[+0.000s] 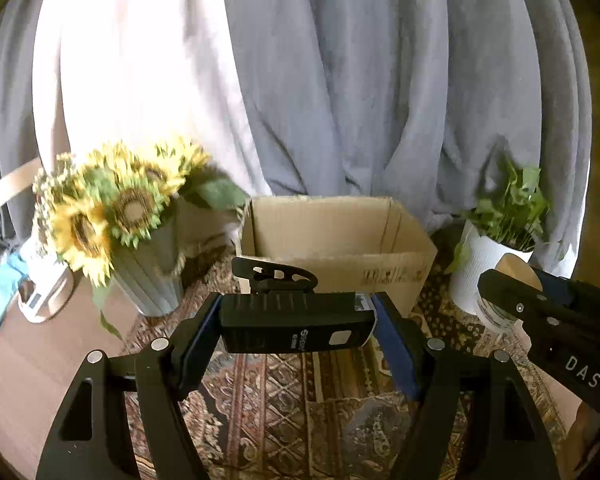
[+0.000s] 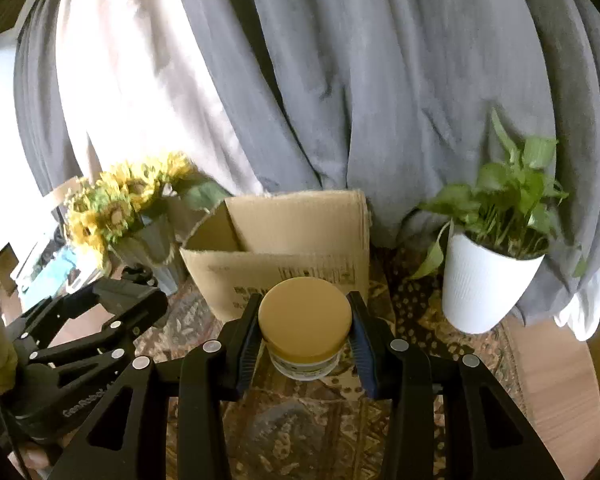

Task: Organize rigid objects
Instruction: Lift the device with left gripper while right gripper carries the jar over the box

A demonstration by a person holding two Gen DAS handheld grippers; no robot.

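My left gripper (image 1: 296, 322) is shut on a black rectangular device (image 1: 296, 326) with a clip on top, held above the patterned cloth just in front of an open cardboard box (image 1: 332, 240). My right gripper (image 2: 304, 322) is shut on a small jar with a tan lid (image 2: 304, 312), held in front of the same cardboard box (image 2: 284, 264). In the left wrist view the right gripper and jar show at the right edge (image 1: 548, 312). In the right wrist view the left gripper's body shows at lower left (image 2: 100, 320).
A sunflower bouquet in a grey vase (image 1: 120, 216) stands left of the box. A green plant in a white pot (image 2: 488, 276) stands to its right. A patterned cloth (image 1: 292, 408) covers the round wooden table (image 2: 556, 392). Grey curtains (image 1: 340, 80) hang behind.
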